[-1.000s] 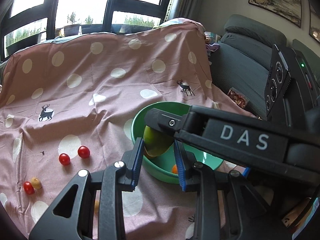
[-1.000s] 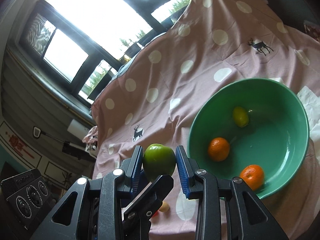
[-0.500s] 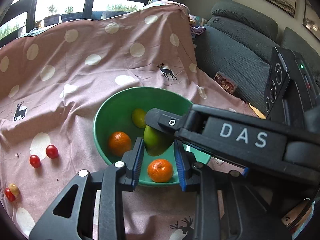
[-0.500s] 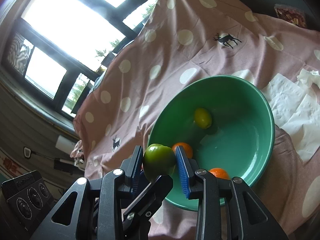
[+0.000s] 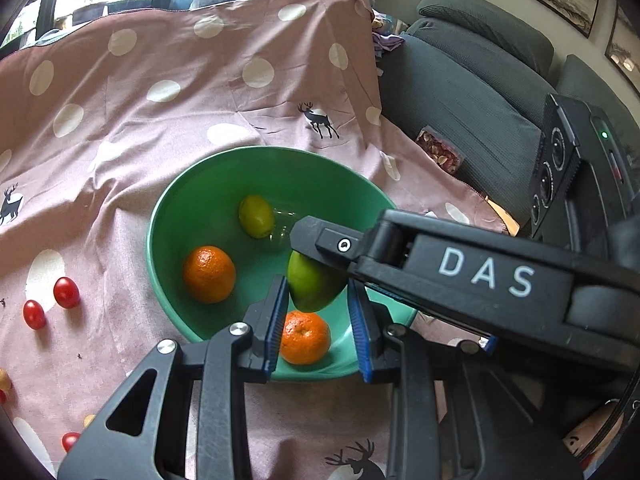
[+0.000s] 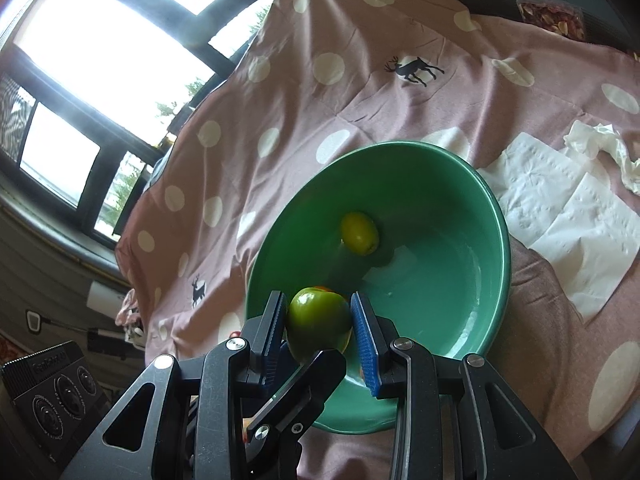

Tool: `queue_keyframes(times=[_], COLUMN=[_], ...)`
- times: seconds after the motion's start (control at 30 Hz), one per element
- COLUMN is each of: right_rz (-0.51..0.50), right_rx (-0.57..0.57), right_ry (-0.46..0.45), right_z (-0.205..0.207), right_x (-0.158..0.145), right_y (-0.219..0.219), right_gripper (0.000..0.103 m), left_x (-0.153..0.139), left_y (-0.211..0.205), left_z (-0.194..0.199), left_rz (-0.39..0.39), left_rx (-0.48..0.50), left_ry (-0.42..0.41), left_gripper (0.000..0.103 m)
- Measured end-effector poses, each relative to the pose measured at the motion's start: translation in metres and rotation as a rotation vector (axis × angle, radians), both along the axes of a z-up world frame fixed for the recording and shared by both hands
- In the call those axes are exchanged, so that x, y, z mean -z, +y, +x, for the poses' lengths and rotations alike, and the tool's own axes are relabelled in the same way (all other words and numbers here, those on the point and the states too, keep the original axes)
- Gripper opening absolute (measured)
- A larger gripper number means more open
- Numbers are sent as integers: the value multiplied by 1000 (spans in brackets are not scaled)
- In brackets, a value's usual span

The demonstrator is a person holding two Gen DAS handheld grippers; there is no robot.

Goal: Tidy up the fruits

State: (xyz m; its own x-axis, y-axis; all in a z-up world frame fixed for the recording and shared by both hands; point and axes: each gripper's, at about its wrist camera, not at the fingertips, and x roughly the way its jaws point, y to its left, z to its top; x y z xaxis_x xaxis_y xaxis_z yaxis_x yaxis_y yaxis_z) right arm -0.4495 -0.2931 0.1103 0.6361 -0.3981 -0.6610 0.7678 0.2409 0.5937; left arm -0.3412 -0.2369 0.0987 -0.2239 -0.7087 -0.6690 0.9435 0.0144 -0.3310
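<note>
We see the right gripper (image 6: 318,300) holding a green apple (image 6: 318,316). Its two blue pads (image 6: 362,332) press on the apple, one on the left side and one on the right side. The gap between them is just as wide as the apple.

The apple hangs over the near left part of a green bowl (image 6: 440,156). It is above the bowl and does not sit on the bottom.

The left gripper (image 5: 318,284) comes at the same apple from the near side. Its fingers stand close together, with a narrow gap. The apple sits right at their tips. The left pad (image 5: 276,320) looks like it touches the apple. The tip of the other pad is hidden behind the long black finger of the right gripper. So we cannot tell if the left gripper squeezes the apple or only sits around it. In the right wrist view, one black finger (image 6: 304,384) of the left gripper lies right under the apple.

Inside the bowl we see a yellow-green lemon (image 5: 256,216) on the far side. An orange (image 5: 209,274) lies on the left, and another orange (image 5: 306,337) lies near us, under the apple.

The bowl stands on a pink cloth (image 5: 160,120) with white dots and little deer. Two red cherry tomatoes (image 5: 66,292) lie on the cloth, left of the bowl and well apart from it. White paper towels (image 6: 560,216) lie on the cloth just right of the bowl. A gray sofa (image 5: 460,80) stands far off on the right.
</note>
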Motion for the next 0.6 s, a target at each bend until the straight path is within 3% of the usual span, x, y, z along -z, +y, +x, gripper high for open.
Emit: queue_keyframes(times=[0.6], right_rz=[19], right_rx=[50], right_ry=[123], right_z=[4], right_x=[7], right_y=[-5], right_gripper=[36], left_x=[14], left_y=[-6], left_z=[4], left_rz=[40], left_rx=[6], left_ry=[80], left_gripper=[26])
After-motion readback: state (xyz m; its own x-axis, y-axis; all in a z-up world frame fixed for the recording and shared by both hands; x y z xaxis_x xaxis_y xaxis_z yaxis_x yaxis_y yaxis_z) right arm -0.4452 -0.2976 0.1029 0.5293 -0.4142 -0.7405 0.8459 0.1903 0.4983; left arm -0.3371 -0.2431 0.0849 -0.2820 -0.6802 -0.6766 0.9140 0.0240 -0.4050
